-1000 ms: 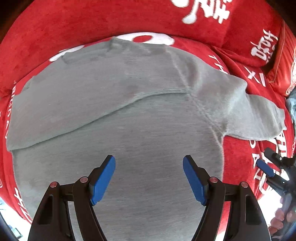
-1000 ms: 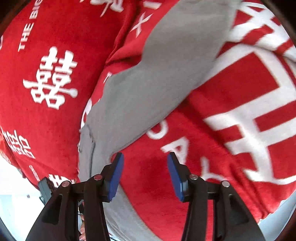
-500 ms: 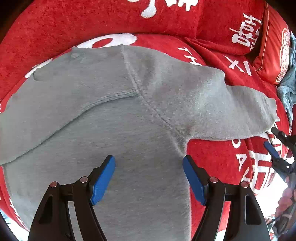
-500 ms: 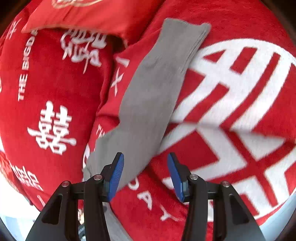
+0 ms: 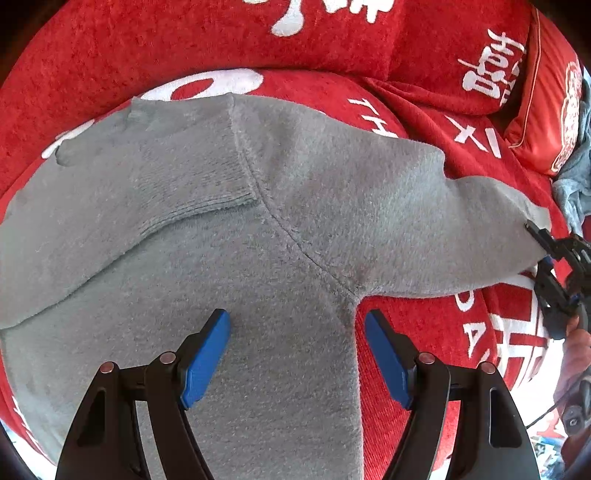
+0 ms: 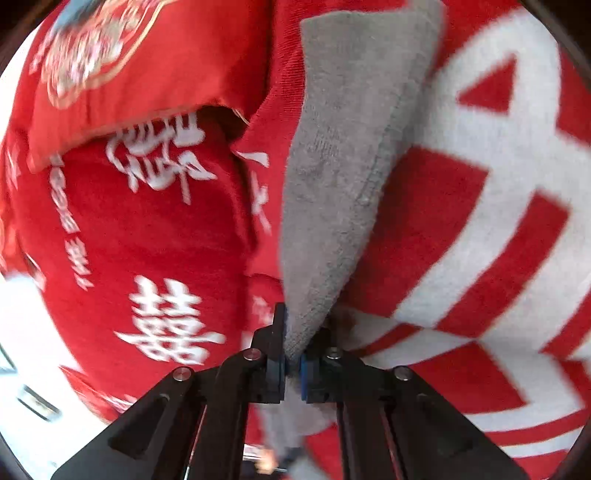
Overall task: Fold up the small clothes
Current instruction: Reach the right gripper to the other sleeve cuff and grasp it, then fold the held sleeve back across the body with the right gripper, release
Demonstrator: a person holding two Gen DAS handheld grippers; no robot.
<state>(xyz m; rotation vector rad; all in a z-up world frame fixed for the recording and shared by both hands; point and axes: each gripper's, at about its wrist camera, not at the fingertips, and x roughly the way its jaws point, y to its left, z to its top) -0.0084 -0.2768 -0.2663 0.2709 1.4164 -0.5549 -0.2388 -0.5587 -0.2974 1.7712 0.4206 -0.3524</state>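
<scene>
right tool [image 6: 292, 363]: clamped on the sleeve cuff [image 6: 306, 332] of the grey sweater [image 5: 236, 258];
left tool [image 5: 297, 354]: spread wide, holding nothing, above the sweater's body

A red blanket [image 5: 424, 325] with white lettering covers the bed. At its far edge stands a red cushion [image 5: 332, 33] with white characters. In the far right corner a gold-trimmed red pillow [image 5: 546, 110] leans, touching a blue-grey cloth [image 5: 576, 177].
</scene>
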